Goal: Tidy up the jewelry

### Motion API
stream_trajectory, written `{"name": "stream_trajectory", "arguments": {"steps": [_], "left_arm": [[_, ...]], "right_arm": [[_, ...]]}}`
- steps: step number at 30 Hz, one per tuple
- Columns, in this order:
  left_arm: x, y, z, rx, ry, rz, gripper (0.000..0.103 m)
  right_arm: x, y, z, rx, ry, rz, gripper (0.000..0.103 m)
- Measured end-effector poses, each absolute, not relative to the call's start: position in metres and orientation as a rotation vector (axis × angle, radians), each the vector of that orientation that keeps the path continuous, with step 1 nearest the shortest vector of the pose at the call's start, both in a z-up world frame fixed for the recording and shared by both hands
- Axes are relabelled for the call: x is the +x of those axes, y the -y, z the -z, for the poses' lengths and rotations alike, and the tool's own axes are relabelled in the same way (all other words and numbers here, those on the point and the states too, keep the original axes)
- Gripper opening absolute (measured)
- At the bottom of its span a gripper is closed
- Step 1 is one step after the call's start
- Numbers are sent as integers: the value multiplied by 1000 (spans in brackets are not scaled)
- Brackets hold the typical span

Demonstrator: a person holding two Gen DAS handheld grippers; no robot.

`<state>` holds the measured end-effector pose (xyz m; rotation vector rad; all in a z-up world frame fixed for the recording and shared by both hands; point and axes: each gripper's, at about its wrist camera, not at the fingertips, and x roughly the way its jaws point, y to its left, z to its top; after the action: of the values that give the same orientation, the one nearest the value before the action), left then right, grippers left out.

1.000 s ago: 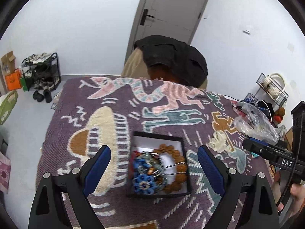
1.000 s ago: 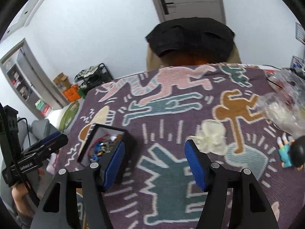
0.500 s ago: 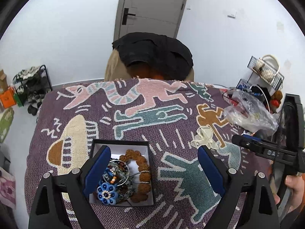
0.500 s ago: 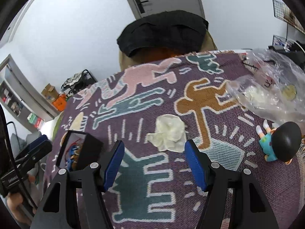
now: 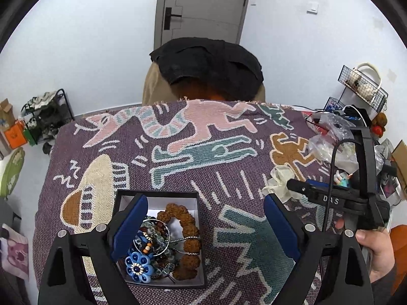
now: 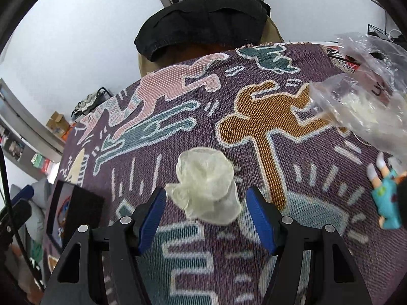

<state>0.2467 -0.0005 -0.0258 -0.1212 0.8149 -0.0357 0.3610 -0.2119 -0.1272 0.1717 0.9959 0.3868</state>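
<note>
A black box with a white lining sits on the patterned purple cloth and holds a brown bead bracelet, a blue flower piece and several other beaded pieces. My left gripper is open and empty, its left finger over the box. My right gripper is open, its fingers on either side of a crumpled translucent glove-like wad on the cloth. The box shows at the left edge of the right wrist view. The right gripper also shows in the left wrist view.
A clear plastic bag lies at the right of the cloth. A small figurine in teal lies near it. A chair with a black garment stands beyond the far edge. Wire baskets hang at the right.
My right gripper has moved right and forward, so the wad now sits between its fingers. My left gripper has shifted, and the box now lies under its left finger.
</note>
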Motion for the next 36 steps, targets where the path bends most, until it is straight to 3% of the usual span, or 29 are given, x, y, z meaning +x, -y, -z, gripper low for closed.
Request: {"name": "stream_trajectory", "arguments": {"steps": [4,5,6,7,21,33,36], "left_arm": [[254,3,29,-103,-824,25,93],[257,5,30,-100,-829,25,93],[259,7,31,-97,-833,27,93],[261,10,32,-91,-838,28,93],[294,72,55,-48,-885,129,92],[311,128,72,5,-942,216,81],[317,142,75,14,-953,234,74]], "right_arm": [[372,201,138,133,-1008,-388,62],[375,199,141,125,-1021,-387,40],[377,200,146,131,-1041,-389,6],[378,204,149,155,-1052,-392,4],[347,258,110,326,-898,-492,3],[311,309,77,426,-764,-504,3],[303,324,73,455,-735,-476,3]]}}
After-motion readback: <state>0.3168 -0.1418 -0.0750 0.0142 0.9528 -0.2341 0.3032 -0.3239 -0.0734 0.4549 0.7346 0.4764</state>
